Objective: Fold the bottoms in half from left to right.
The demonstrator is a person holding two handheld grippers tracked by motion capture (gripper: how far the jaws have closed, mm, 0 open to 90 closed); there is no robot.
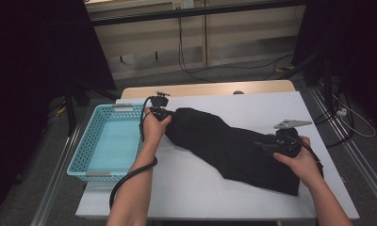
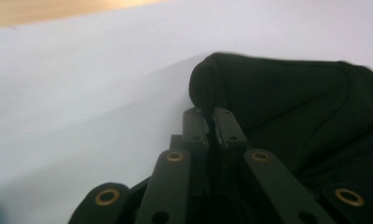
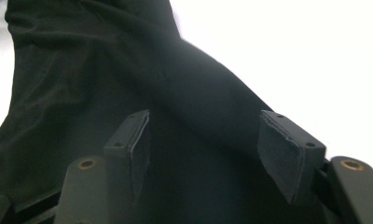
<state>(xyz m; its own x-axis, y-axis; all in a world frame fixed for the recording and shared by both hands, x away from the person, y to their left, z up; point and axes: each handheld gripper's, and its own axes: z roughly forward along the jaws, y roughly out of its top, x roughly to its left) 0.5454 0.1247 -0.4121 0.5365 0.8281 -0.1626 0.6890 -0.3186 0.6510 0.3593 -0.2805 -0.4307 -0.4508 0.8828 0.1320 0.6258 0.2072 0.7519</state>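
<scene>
- Here, a black garment (image 1: 233, 148) lies slantwise across the white tabletop (image 1: 252, 106), running from near the basket toward the right front edge.
- The turquoise basket (image 1: 94, 162) stands at the tabletop's left edge, just beside the garment's upper end; its floor shows bare.
- The left gripper (image 2: 210, 122) has its fingers (image 2: 194, 128) pinched together on a fold at the garment's upper end.
- The right gripper (image 3: 203, 149) hovers over the garment's lower part, fingers (image 3: 289, 151) spread wide with cloth beneath them.
</scene>
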